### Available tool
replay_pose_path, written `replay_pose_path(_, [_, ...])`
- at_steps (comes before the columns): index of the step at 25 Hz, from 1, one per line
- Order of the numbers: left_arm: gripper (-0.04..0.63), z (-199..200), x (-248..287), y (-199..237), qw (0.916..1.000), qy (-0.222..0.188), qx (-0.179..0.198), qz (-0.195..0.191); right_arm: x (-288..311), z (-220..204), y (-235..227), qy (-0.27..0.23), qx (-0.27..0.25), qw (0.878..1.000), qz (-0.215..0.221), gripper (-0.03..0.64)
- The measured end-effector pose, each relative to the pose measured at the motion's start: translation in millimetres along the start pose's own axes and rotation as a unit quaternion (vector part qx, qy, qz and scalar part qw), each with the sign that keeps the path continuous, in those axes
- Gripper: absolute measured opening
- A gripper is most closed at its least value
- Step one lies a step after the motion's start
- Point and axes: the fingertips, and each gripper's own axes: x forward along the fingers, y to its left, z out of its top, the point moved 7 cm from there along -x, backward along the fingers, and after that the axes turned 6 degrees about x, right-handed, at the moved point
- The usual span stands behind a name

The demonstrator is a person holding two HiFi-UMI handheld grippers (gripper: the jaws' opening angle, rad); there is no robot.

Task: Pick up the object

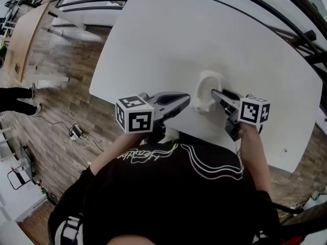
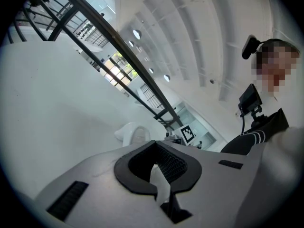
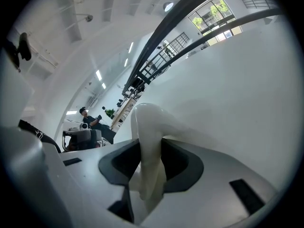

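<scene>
A white, cup-like object (image 1: 208, 84) stands near the front edge of the white table (image 1: 179, 34). My right gripper (image 1: 214, 94) reaches it from the right. In the right gripper view, the object's curved wall (image 3: 148, 122) fills the gap between the jaws, and my right gripper (image 3: 149, 145) has its dark pads against that wall on both sides. My left gripper (image 1: 188, 100) lies just left of the object, its tips together with nothing between them. In the left gripper view, the object (image 2: 129, 133) sits beyond my left gripper (image 2: 154, 146), apart from it.
The table's near edge runs right under both grippers, with wood floor (image 1: 61, 86) to the left. A power strip and cables (image 1: 76, 132) lie on that floor. Dark railings (image 1: 286, 29) curve behind the table. Another person's feet (image 1: 20, 100) show at the far left.
</scene>
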Motion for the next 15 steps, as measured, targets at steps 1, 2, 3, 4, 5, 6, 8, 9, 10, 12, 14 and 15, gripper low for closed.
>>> replay_pose_path(1, [0.008, -1.3, -0.2, -1.4, 1.0000, 0.000, 0.001, 0.000, -1.3, -1.1, 1.2, -0.004, 0.001, 1.000, 0.002, 0.127])
replay_pose_path(2, [0.008, -2.2, -0.8, -3.0, 1.0000, -0.001, 0.001, 0.000, -2.7, -2.0, 3.0, -0.009, 0.003, 1.000, 0.004, 0.127])
replay_pose_path(3, [0.008, -2.9, -1.9, -4.6, 1.0000, -0.001, 0.002, 0.000, -4.0, -2.8, 5.3, -0.014, 0.003, 1.000, 0.006, 0.127])
replay_pose_path(4, [0.008, -3.7, -3.7, -6.0, 1.0000, -0.002, 0.003, -0.001, -5.0, -4.0, 7.7, -0.020, 0.004, 1.000, 0.008, 0.127])
replay_pose_path(5, [0.008, -5.0, -5.9, -7.4, 1.0000, -0.003, 0.004, -0.001, -5.9, -5.7, 10.3, -0.027, 0.004, 1.000, 0.011, 0.126])
replay_pose_path(6, [0.008, -7.0, -8.4, -9.1, 1.0000, -0.003, 0.006, -0.001, -7.1, -8.2, 13.1, -0.033, 0.004, 0.999, 0.015, 0.126])
replay_pose_path(8, [0.008, -11.7, -13.7, -13.8, 0.9999, -0.005, 0.010, 0.000, -11.4, -14.9, 19.7, -0.045, 0.004, 0.999, 0.023, 0.126])
replay_pose_path(9, [0.008, -13.9, -16.4, -16.7, 0.9999, -0.006, 0.012, 0.001, -14.2, -18.5, 23.5, -0.050, 0.002, 0.998, 0.026, 0.126])
replay_pose_path(10, [0.008, -15.7, -19.3, -19.7, 0.9999, -0.008, 0.013, 0.002, -17.3, -21.8, 27.3, -0.056, 0.001, 0.998, 0.028, 0.126])
replay_pose_path(12, [0.008, -18.2, -25.7, -25.7, 0.9998, -0.012, 0.016, 0.004, -23.4, -27.4, 35.5, -0.069, -0.002, 0.997, 0.033, 0.126])
replay_pose_path(14, [0.008, -18.2, -33.1, -31.5, 0.9996, -0.017, 0.020, 0.006, -29.2, -31.2, 45.9, -0.081, -0.003, 0.996, 0.040, 0.127])
replay_pose_path(15, [0.008, -17.3, -37.0, -34.1, 0.9995, -0.019, 0.023, 0.007, -31.7, -32.2, 52.0, -0.085, -0.005, 0.995, 0.043, 0.126])
